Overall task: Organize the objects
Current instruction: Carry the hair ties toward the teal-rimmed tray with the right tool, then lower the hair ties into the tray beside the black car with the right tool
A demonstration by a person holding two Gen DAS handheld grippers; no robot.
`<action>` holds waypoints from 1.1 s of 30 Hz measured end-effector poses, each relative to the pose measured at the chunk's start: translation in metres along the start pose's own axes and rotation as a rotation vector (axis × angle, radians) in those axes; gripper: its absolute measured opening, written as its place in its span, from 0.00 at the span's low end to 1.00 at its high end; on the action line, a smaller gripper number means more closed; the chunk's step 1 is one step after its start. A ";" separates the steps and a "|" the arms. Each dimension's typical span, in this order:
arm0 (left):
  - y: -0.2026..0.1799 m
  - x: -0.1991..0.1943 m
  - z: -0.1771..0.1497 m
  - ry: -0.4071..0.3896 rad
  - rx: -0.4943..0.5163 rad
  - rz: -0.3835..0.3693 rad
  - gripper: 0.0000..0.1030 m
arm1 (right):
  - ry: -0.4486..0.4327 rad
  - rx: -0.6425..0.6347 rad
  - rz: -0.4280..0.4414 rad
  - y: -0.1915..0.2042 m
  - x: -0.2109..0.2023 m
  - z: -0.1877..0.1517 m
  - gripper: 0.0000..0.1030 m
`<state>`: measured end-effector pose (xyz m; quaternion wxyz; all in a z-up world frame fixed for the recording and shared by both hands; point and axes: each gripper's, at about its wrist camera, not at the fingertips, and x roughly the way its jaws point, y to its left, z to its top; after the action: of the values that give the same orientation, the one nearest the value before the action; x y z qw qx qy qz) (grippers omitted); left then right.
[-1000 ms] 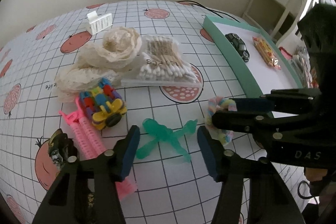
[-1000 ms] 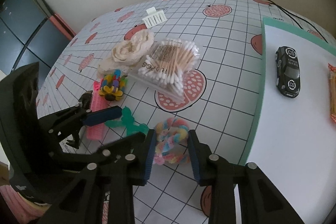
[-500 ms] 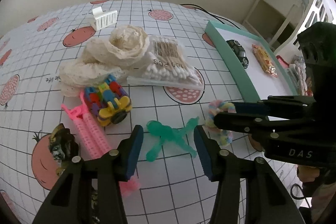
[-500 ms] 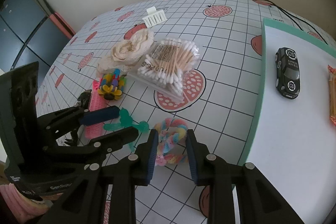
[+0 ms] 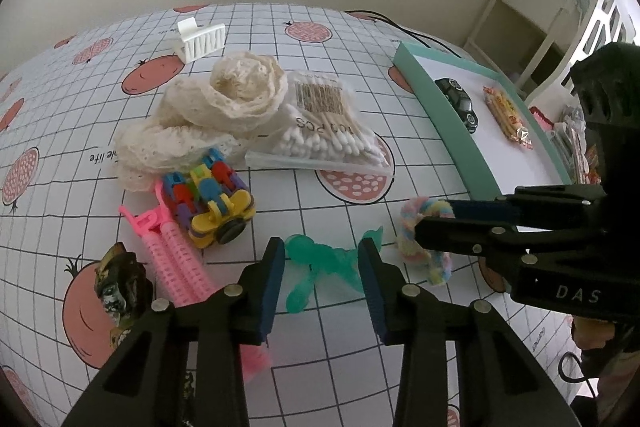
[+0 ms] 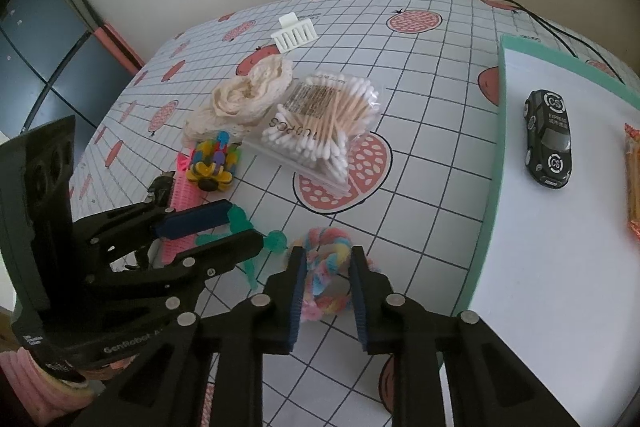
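Pastel ring (image 6: 329, 281) betw. right tool (image 6: 325, 291) pads, unpinched

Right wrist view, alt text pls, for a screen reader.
The right gripper straddles a pastel fuzzy ring on the gridded tablecloth, jaws closing but not clearly clamped. The left gripper works a green toy beside it.

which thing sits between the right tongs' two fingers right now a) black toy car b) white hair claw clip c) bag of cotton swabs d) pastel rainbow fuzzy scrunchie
d: in the right wrist view the pastel rainbow fuzzy scrunchie lies between the fingers of the right tongs, which are closing around it but not visibly clamped.
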<state>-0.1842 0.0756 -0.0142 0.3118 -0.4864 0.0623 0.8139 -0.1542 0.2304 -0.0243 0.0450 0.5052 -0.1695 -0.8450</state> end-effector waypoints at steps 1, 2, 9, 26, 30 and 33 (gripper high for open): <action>0.000 -0.001 0.001 -0.005 -0.001 0.004 0.33 | 0.001 0.001 0.002 0.000 0.000 0.000 0.10; 0.001 -0.001 0.001 -0.004 -0.002 0.002 0.33 | 0.001 0.006 0.002 -0.001 0.001 0.000 0.10; -0.003 -0.003 -0.001 -0.015 0.017 0.014 0.32 | -0.009 0.009 0.001 -0.003 -0.003 0.001 0.10; -0.007 -0.019 0.003 -0.048 0.029 0.019 0.31 | -0.085 0.028 0.011 -0.003 -0.027 0.010 0.10; -0.011 -0.023 0.011 -0.048 0.034 0.019 0.31 | -0.119 0.041 0.012 -0.008 -0.039 0.014 0.10; -0.022 -0.035 0.025 -0.084 0.065 0.028 0.31 | -0.190 0.070 -0.005 -0.022 -0.063 0.020 0.10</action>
<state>-0.1790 0.0873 0.0323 0.3186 -0.4406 0.0826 0.8352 -0.1392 0.2709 0.0296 0.0087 0.4243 -0.2013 -0.8828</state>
